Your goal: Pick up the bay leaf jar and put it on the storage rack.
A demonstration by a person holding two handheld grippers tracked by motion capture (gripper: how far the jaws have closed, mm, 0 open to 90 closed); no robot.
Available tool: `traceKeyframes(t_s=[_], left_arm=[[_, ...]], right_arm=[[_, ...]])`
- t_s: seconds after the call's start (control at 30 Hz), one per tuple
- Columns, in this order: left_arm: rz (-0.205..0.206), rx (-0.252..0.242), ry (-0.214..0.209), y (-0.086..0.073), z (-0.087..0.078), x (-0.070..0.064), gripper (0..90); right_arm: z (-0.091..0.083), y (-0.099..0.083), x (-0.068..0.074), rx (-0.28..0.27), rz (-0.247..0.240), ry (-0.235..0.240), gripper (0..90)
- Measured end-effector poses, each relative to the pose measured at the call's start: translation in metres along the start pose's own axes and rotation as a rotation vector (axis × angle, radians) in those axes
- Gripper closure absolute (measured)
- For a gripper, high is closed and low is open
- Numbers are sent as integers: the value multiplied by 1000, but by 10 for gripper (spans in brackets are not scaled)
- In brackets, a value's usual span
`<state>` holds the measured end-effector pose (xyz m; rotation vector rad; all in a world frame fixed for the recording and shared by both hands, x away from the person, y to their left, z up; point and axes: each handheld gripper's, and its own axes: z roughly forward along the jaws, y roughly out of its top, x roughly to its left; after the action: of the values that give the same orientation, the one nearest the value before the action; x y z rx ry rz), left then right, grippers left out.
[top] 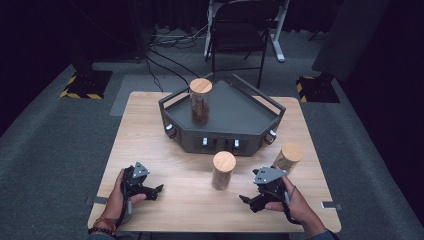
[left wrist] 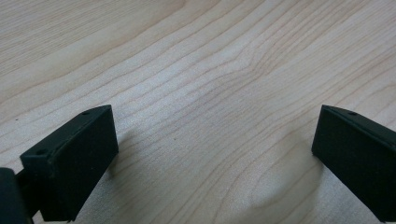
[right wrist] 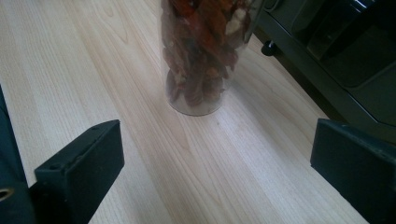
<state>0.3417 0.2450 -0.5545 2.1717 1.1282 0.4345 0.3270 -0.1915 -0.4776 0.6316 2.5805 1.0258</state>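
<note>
My left claw (top: 159,189) rests low on the wooden table (top: 150,145). Its jaws are wide apart, with nothing but bare wood between them. The middle jar (top: 223,170) stands off to its right, well apart from it. My right claw (top: 244,199) is wide open too and holds nothing. That jar stands near it, just ahead of its jaws. Another jar (top: 287,157) is close behind my right hand (top: 290,200). Farther ahead sits a dark tray (top: 235,107) with a third jar (top: 200,100) on it.

Camera setup

High view: overhead, facing forward and down across the table (top: 165,150). Left gripper view: close, angled onto bare tabletop. Right gripper view: low, near the middle jar (right wrist: 201,56), shared with high view.
</note>
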Motion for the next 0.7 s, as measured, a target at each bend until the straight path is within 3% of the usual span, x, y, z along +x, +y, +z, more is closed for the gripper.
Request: traceKeyframes(t_s=[0.7], left_arm=[[1,0,-1,0,0,0,0]], right_arm=[[8,26,-3,-4,-10,25,26]])
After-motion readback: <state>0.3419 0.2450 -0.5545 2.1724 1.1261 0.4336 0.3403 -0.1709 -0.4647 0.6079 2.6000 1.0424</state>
